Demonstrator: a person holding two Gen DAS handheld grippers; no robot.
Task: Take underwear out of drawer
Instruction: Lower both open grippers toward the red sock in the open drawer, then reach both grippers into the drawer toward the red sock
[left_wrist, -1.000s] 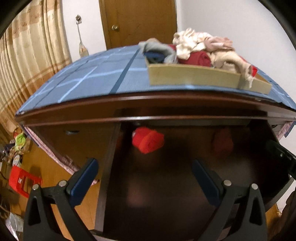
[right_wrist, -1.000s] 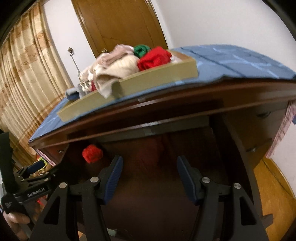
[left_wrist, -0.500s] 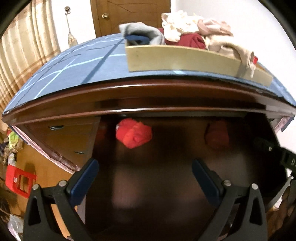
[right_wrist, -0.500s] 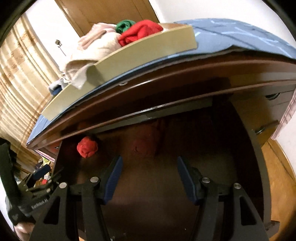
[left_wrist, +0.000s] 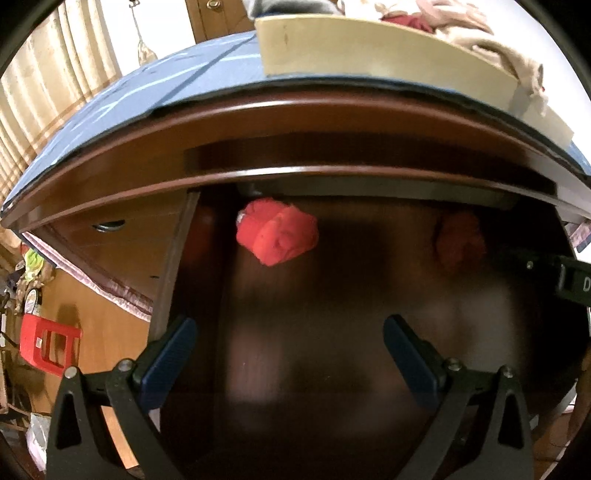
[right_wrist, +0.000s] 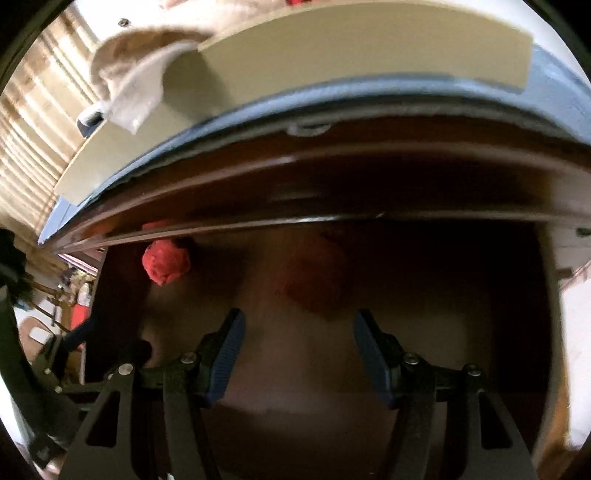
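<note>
While both tools reach into the open drawer (left_wrist: 295, 369), the bright red roll (left_wrist: 277, 236) lies at the back left, ahead and slightly left of the spread, empty left gripper (left_wrist: 288, 347). A dimmer red bundle (right_wrist: 314, 280), blurred and probably another rolled pair, sits just ahead of the right gripper (right_wrist: 295, 347), also spread, and nearer its target. Compared with a second ago, both rolls loom larger and the tray (left_wrist: 369, 59) has slid toward the top edge.
</note>
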